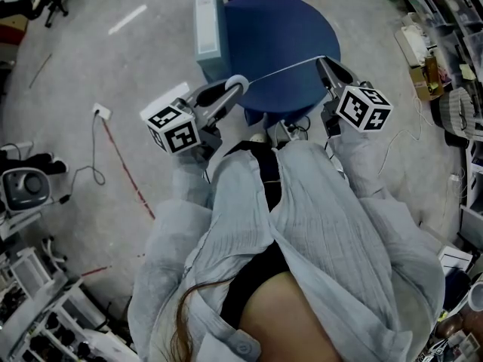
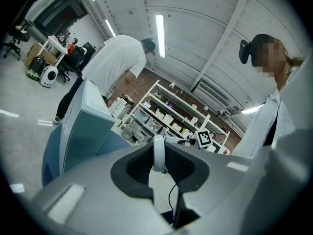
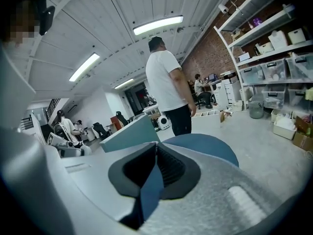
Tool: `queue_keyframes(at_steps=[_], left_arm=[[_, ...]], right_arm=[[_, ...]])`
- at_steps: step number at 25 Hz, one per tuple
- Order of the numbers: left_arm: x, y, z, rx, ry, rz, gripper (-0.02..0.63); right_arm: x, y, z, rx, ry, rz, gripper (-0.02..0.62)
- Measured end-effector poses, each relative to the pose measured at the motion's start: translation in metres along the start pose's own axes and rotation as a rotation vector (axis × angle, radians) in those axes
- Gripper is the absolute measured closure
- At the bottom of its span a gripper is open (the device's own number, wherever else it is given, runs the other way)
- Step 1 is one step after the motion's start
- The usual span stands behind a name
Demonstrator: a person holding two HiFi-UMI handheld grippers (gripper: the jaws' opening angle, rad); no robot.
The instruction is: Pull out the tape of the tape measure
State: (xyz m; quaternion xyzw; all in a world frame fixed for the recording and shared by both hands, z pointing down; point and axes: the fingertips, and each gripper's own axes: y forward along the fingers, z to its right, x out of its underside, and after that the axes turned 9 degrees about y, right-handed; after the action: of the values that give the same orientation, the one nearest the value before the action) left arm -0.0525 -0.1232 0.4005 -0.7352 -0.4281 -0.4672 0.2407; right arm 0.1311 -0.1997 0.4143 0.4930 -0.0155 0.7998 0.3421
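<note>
The thin pale tape lies left to right above the round blue stool top's near edge, from the round white case clamped in the left gripper to the right gripper pinching its tip, so the pull should go rightward.

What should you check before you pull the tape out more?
1. The left gripper is clamped on the tape measure case: ok.
2. The right gripper is shut on the tape: ok.
3. The tape runs straight between both grippers, no sag: ok.
4. The tape is clear of the blue table underneath: cannot tell.
5. More tape is left inside the case: cannot tell.
</note>
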Motion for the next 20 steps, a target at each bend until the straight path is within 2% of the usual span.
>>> queue_keyframes(at_steps=[10,14,20], left_arm=[[0.004,-0.004,-0.002,-0.010,-0.003,-0.022,0.518],[0.011,-0.005,-0.003,-0.021,0.009,-0.060,0.518],[0.013,-0.008,-0.006,-0.025,0.004,-0.054,0.518]], right_arm=[[0.002,0.001,-0.003,0.013,0.004,0.008,0.581],[-0.003,-0.002,0.005,0.043,0.013,0.028,0.581],[-0.015,-0.011,0.024,0.094,0.022,0.068,0.581]])
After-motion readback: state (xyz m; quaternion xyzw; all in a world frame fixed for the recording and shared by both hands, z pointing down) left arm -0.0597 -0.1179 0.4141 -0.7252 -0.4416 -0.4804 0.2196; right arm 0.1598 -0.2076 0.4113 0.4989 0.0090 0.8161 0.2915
